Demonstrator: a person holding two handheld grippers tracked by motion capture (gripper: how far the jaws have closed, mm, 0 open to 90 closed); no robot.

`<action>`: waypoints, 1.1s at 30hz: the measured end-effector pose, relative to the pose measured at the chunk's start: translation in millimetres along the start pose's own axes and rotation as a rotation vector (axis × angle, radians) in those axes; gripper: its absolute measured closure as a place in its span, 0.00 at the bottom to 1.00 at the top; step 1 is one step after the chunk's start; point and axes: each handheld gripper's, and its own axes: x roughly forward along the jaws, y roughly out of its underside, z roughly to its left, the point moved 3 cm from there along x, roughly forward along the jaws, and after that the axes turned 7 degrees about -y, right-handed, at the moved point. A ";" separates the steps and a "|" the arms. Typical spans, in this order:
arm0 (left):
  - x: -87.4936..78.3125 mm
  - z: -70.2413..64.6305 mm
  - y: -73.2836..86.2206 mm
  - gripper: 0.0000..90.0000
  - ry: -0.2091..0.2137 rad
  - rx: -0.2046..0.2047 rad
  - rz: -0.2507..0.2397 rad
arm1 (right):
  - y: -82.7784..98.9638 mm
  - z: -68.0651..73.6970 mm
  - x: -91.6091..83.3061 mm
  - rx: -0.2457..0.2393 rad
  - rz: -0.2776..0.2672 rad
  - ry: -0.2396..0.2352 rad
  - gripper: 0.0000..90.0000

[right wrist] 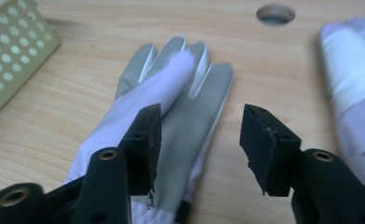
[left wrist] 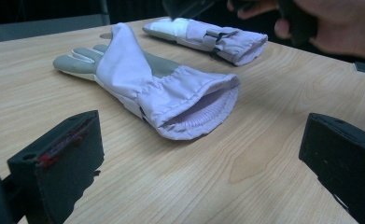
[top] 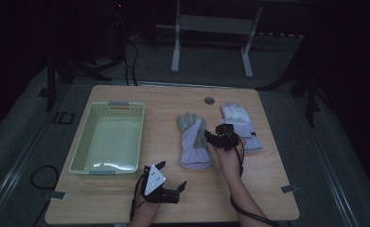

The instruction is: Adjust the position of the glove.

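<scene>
High view: 2 gloves (top: 194,141) on table (top: 268,189).

Your left gripper (top: 171,177) sits low near your side, its jaws spread wide apart and pointing forward and to the right, with the grey three-cornered plate (top: 155,180) facing up. Your right hand (top: 231,158) reaches farther forward, forearm angled inward from the bottom edge. Your right gripper (top: 213,133) points ahead and slightly left, its jaws parted with nothing between them.
</scene>
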 end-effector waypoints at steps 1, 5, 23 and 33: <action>0.0 0.1 0.0 0.00 0.000 -0.002 0.000 | -3.0 -3.2 -2.5 -0.010 0.002 0.004 0.51; 0.0 0.7 0.0 0.00 0.003 -0.009 -0.003 | -11.7 -13.8 -9.4 -0.045 0.038 -0.013 0.54; 0.3 0.6 0.0 0.00 0.004 -0.009 -0.002 | -29.5 -82.9 -38.6 -0.126 0.066 -0.034 0.52; -0.1 0.0 0.1 0.00 -0.003 -0.005 -0.002 | -38.1 -123.7 -43.3 -0.093 0.077 0.030 0.54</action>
